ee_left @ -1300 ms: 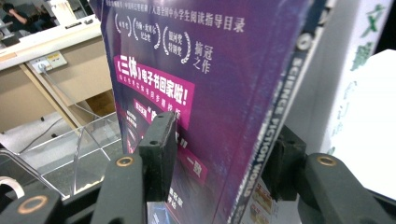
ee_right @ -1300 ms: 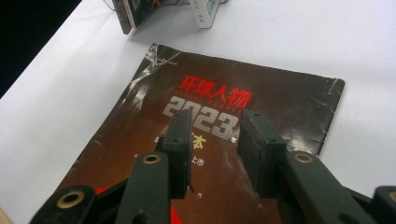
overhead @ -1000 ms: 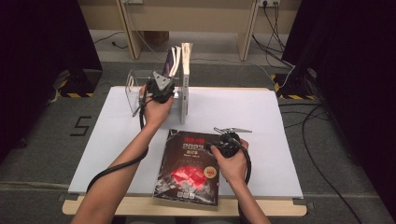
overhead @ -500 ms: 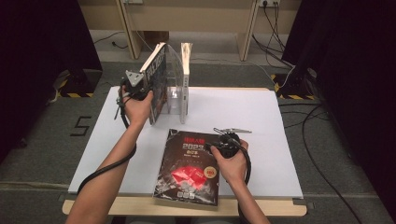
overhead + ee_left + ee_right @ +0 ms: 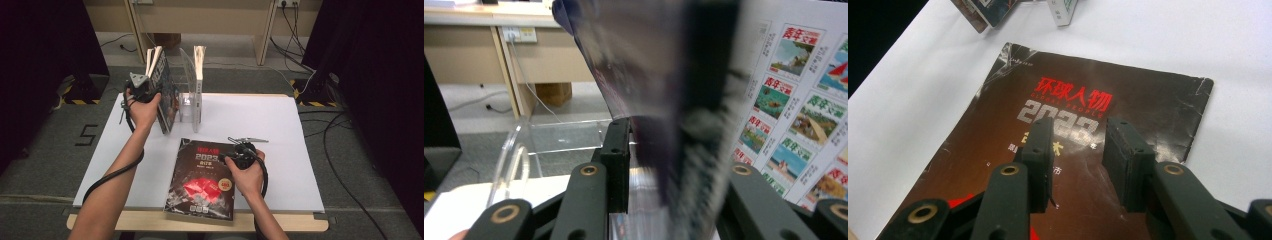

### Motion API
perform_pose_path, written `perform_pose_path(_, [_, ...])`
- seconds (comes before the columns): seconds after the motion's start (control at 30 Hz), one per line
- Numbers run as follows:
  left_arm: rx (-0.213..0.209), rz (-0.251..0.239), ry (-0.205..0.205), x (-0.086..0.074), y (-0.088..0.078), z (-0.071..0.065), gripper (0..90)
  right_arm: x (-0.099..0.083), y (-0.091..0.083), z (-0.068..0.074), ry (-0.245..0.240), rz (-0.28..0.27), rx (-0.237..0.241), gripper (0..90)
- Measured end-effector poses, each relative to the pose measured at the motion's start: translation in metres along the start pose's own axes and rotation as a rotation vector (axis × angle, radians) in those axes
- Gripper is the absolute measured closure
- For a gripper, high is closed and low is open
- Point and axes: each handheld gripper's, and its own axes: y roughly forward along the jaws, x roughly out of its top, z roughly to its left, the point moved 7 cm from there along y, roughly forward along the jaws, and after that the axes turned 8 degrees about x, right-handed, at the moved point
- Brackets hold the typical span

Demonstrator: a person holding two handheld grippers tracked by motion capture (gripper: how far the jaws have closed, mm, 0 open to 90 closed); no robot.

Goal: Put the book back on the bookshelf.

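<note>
My left gripper (image 5: 150, 91) holds a bundle of magazines (image 5: 163, 95) upright and tilted, just left of a clear acrylic rack (image 5: 188, 100). In the left gripper view the bundle (image 5: 664, 100) fills the gap of that gripper (image 5: 674, 165). The jaws have just been opening a little, with the pages still pressed between them. A white book (image 5: 199, 75) stands in the rack. My right gripper (image 5: 234, 154) hovers open over a dark magazine (image 5: 202, 185) lying flat near the table's front edge. Its red title (image 5: 1075, 95) shows above the right gripper (image 5: 1075, 145).
A white sheet (image 5: 285, 130) covers the table, with bare room to the right of the rack and the flat magazine. Cables trail from both grippers. Desk legs and floor cables lie beyond the far edge. The rack's clear wall (image 5: 564, 140) shows in the left gripper view.
My left hand has moved left, away from the rack, carrying the magazine bundle with it; the bundle now leans apart from the rack. The right hand has stayed put.
</note>
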Motion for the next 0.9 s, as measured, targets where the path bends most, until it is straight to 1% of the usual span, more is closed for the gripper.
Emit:
perform_pose_path(0.07, [0.007,0.007,-0.007,0.000,0.000,-0.001,70.4,0.000,-0.001,-0.001,-0.003,-0.002,-0.002,64.8])
perform_pose_path(0.1, [0.013,0.032,-0.036,0.000,0.001,-0.002,71.0,0.001,-0.001,-0.001,-0.001,-0.002,0.000,64.8])
perform_pose_path(0.13, [0.013,0.032,-0.036,0.000,0.001,-0.002,71.5,0.001,-0.002,-0.002,-0.004,-0.002,0.000,64.8])
perform_pose_path(0.17, [0.016,0.048,-0.042,0.001,0.001,-0.003,72.0,0.001,-0.002,-0.003,0.002,-0.001,-0.001,64.7])
perform_pose_path(0.2, [0.036,0.083,-0.040,0.002,0.003,-0.003,72.5,0.001,-0.002,-0.003,0.003,0.000,0.000,64.7])
perform_pose_path(0.23, [0.036,0.083,-0.040,0.002,0.003,-0.003,73.1,0.002,-0.003,-0.004,0.008,-0.001,0.004,64.6])
perform_pose_path(0.27, [0.048,0.123,-0.051,0.003,0.005,-0.004,73.4,0.002,-0.003,-0.004,0.007,-0.002,0.004,64.6])
perform_pose_path(0.3, [0.048,0.123,-0.051,0.003,0.005,-0.004,73.5,0.002,-0.003,-0.004,0.007,-0.002,0.004,64.6])
perform_pose_path(0.33, [0.060,0.185,-0.064,0.004,0.006,-0.005,73.8,0.002,-0.004,-0.004,0.012,-0.001,0.005,64.7])
perform_pose_path(0.4, [0.056,0.218,-0.060,0.006,0.008,-0.006,75.1,0.001,-0.004,-0.004,0.010,-0.001,0.004,64.7])
perform_pose_path(0.43, [0.047,0.222,-0.060,0.007,0.009,-0.007,75.4,0.001,-0.004,-0.004,0.011,0.000,0.004,64.7])
perform_pose_path(0.5, [0.026,0.209,-0.075,0.008,0.011,-0.008,76.0,0.001,-0.004,-0.004,0.012,0.001,0.004,64.7])
perform_pose_path(0.53, [0.013,0.193,-0.091,0.007,0.012,-0.007,76.1,0.001,-0.004,-0.004,0.016,0.003,0.006,64.7])
perform_pose_path(0.57, [0.013,0.193,-0.091,0.007,0.012,-0.007,76.2,0.001,-0.004,-0.004,0.016,0.003,0.006,64.7])
perform_pose_path(0.6, [0.001,0.153,-0.103,0.008,0.013,-0.008,76.3,0.002,-0.005,-0.005,0.011,-0.004,0.002,64.9])
perform_pose_path(0.63, [0.001,0.153,-0.103,0.008,0.013,-0.008,76.4,0.002,-0.005,-0.005,0.011,-0.004,0.002,64.9])
perform_pose_path(0.67, [-0.001,0.120,-0.106,0.009,0.013,-0.010,76.4,0.003,-0.006,-0.007,0.014,-0.001,0.001,65.0])
perform_pose_path(0.7, [-0.001,0.120,-0.106,0.009,0.013,-0.010,76.5,0.003,-0.006,-0.007,0.014,-0.001,0.001,65.0])
perform_pose_path(0.73, [-0.003,0.084,-0.126,0.011,0.014,-0.010,76.5,0.004,-0.007,-0.009,0.012,-0.007,-0.003,65.1])
perform_pose_path(0.77, [-0.003,0.084,-0.126,0.011,0.014,-0.010,76.5,0.004,-0.007,-0.009,0.012,-0.007,-0.003,65.1])
perform_pose_path(0.8, [0.008,0.051,-0.135,0.014,0.013,-0.010,76.5,0.004,-0.008,-0.011,0.009,-0.009,-0.004,65.2])
perform_pose_path(0.83, [0.008,0.051,-0.135,0.014,0.013,-0.010,76.5,0.004,-0.008,-0.011,0.009,-0.009,-0.004,65.2])
perform_pose_path(0.87, [0.032,0.013,-0.103,0.017,0.012,-0.012,76.5,0.003,-0.009,-0.012,0.012,-0.011,-0.004,65.3])
perform_pose_path(0.9, [0.038,0.003,-0.083,0.018,0.012,-0.014,76.5,0.002,-0.010,-0.012,0.019,-0.009,-0.006,65.3])
